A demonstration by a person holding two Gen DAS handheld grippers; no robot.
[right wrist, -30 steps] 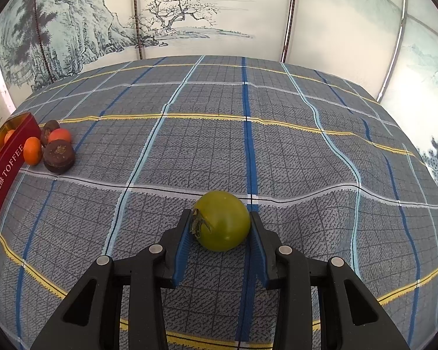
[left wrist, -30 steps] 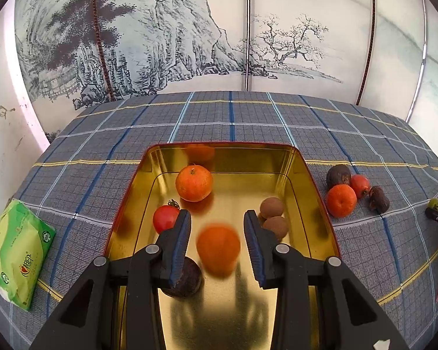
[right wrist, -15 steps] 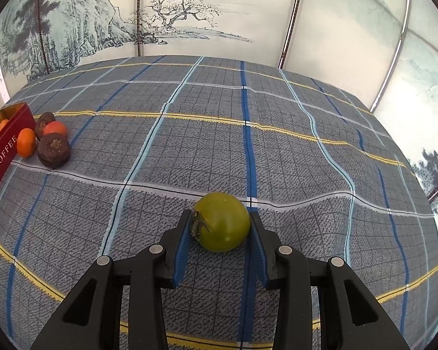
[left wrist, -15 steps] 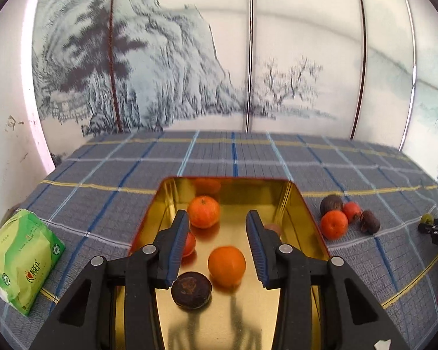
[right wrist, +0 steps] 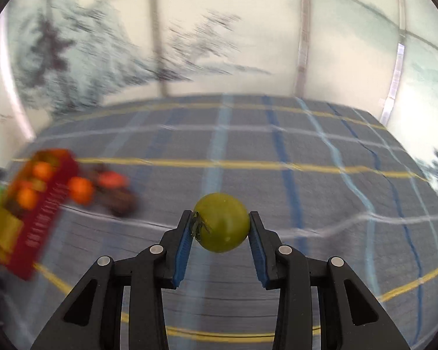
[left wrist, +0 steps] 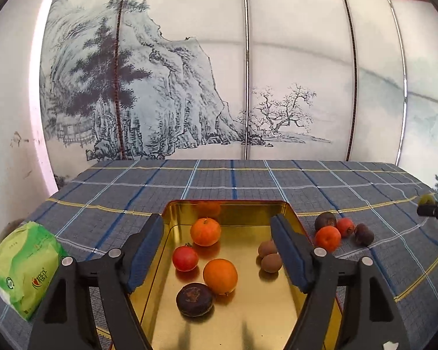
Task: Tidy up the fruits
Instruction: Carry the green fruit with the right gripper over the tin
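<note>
While my right gripper [right wrist: 221, 234] clamps the green tomato [right wrist: 222, 222] between its blue pads [right wrist: 183, 245], the fruit sits squarely in the grip, stem turned toward the left pad, held clear above the plaid tablecloth [right wrist: 277, 175]. That view is smeared with motion blur (so the details at far left are rough): I can make out the red side of the tin [right wrist: 41, 218] and orange and dark fruit beside it.

Over on the other side, my left gripper [left wrist: 219, 250] hangs with its fingers spread wide and nothing between them, poised above the gold tin [left wrist: 248, 320]. Inside the tin, between my pads from this angle, lie a large orange [left wrist: 220, 276], with a dark round fruit [left wrist: 194, 299] touching it on the near-left, a red tomato [left wrist: 185, 258] just to the left, a mandarin [left wrist: 205, 231] farther back, and two brown fruits [left wrist: 269, 258] by the right wall, close to my right pad.

Out on the cloth, right of the tin, a small cluster waits: an orange fruit [left wrist: 328, 238], a red one [left wrist: 345, 227] and two dark ones [left wrist: 363, 234]. A green packet [left wrist: 26, 268] lies at the left edge of the table.
</note>
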